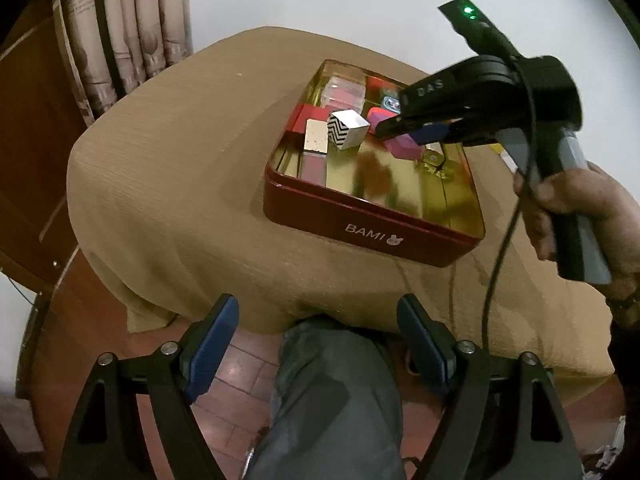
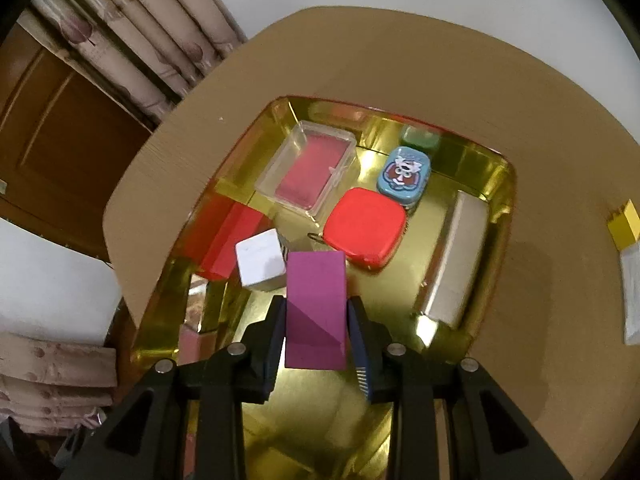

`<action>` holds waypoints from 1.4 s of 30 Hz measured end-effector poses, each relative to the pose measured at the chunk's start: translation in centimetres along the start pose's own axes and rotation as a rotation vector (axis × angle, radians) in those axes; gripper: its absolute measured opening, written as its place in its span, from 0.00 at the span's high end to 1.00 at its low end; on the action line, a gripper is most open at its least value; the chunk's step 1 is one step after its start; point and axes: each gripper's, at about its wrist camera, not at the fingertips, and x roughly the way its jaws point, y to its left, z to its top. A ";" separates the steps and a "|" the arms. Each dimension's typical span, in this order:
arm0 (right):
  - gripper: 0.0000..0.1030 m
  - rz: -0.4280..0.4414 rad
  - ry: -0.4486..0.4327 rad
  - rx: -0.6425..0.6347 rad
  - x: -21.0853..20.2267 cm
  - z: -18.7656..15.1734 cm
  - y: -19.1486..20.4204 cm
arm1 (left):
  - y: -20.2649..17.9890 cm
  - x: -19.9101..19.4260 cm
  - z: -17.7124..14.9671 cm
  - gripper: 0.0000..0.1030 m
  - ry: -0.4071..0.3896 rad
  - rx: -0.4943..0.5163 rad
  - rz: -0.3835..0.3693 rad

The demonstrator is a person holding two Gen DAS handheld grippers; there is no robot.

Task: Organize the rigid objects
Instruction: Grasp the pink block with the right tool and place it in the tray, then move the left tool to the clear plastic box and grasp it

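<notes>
Between the fingers of the right gripper (image 2: pixel 316 320) sits a purple block (image 2: pixel 316 304), clamped on both sides and held over the gold floor of a red tin (image 1: pixel 360 216); just beyond the block's far end lie a white cube (image 2: pixel 260 260) to the left and a red square tin (image 2: pixel 364 226) to the right. Farther in, a clear plastic box (image 2: pixel 308 168) with a pink base stands beside a small blue tin (image 2: pixel 404 176) with a cartoon face; a red box (image 2: pixel 230 236) leans at the left wall and a silver bar (image 2: pixel 460 256) lies along the right wall. Outside the red tin, on the tan tablecloth (image 1: pixel 160 200), a yellow block (image 2: pixel 624 224) rests at the far right. Back at the near edge, the left gripper (image 1: pixel 318 344) hangs wide apart, holding nothing, above a knee in grey trousers (image 1: pixel 332 400).
</notes>
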 end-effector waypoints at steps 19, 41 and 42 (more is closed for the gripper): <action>0.45 -0.044 -0.307 0.083 -7.5 -3.1 -6.8 | -1.3 0.2 -0.8 0.25 0.010 0.027 0.006; 0.45 -0.522 -0.394 0.259 -14.0 -16.1 -28.5 | -16.8 -1.1 3.1 0.20 -0.063 0.387 -0.125; 0.45 -0.553 -0.398 0.271 -13.6 -17.2 -29.6 | -17.9 -0.5 3.9 0.19 -0.039 0.378 -0.153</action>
